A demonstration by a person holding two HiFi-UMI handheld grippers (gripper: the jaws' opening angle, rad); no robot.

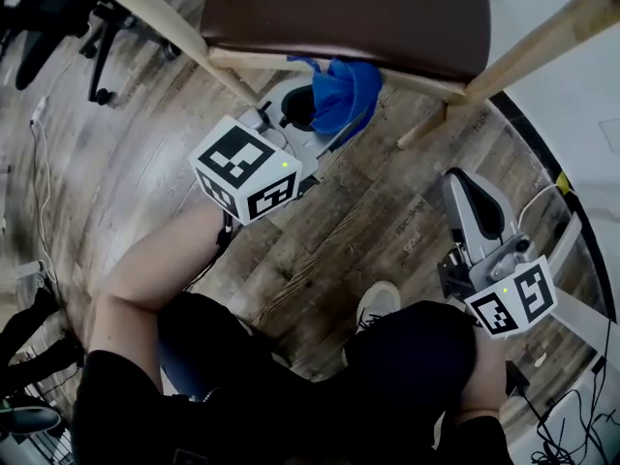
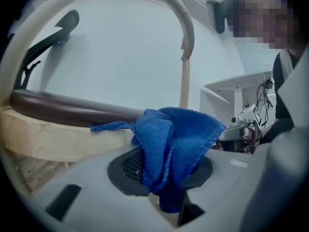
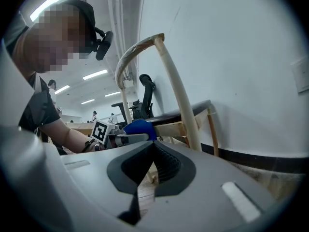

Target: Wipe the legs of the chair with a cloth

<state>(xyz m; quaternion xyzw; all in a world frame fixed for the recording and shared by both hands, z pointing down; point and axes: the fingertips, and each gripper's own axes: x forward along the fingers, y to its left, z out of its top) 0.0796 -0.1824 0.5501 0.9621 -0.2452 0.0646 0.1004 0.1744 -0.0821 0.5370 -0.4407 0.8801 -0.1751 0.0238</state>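
One blue cloth tight in jaws of left gripper, beside one chair; right gripper jaws together, empty

Open office: swivel chairs, ceiling strip lights, floor cables.

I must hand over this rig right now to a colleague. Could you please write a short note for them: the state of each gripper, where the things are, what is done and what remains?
Left gripper: shut on the blue cloth, held up at the wooden seat rail of the chair.
Right gripper: shut, holding nothing, low at the right side, away from the chair.
Done: the cloth is picked up and brought to the chair.
Left: the cloth is on no leg now, and the pictures do not show whether any leg is already wiped. Treat all legs as still to wipe.
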